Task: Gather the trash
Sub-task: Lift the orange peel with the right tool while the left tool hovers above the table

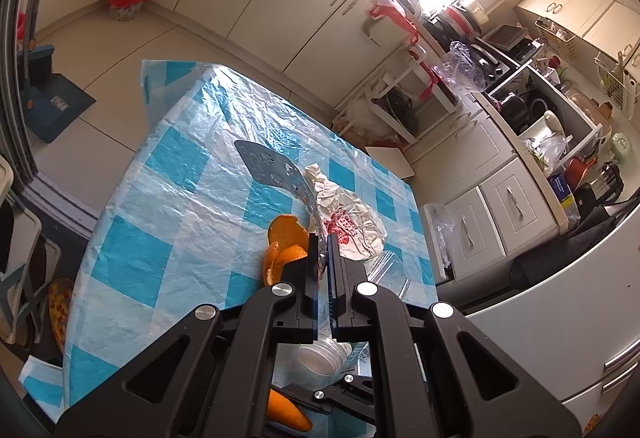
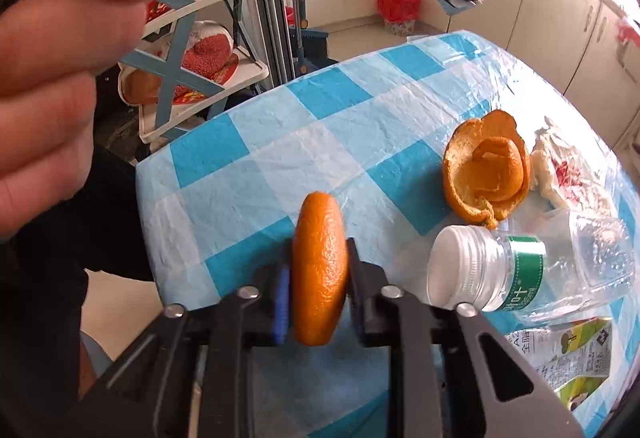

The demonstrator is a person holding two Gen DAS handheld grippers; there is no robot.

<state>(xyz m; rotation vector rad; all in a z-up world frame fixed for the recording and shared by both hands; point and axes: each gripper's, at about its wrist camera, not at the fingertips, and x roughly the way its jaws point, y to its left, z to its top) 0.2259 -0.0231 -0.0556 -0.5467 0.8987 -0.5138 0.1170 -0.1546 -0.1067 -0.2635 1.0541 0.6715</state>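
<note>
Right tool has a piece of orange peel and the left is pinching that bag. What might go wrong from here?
1. The orange peel piece stands on edge between the right tool pads near the table's edge; a loose grip might drop it to the floor.
2. The clear bottle lies on its side beside that tool; a sideways swing may roll it.
3. The left tool pinches a thin clear plastic bag; pulling may drag the crumpled wrapper.

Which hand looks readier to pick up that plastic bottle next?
Neither is free. The right tongs hold an orange peel, right beside the plastic bottle. The left tongs are shut on a clear bag. Probably right, after dropping the peel.
</note>
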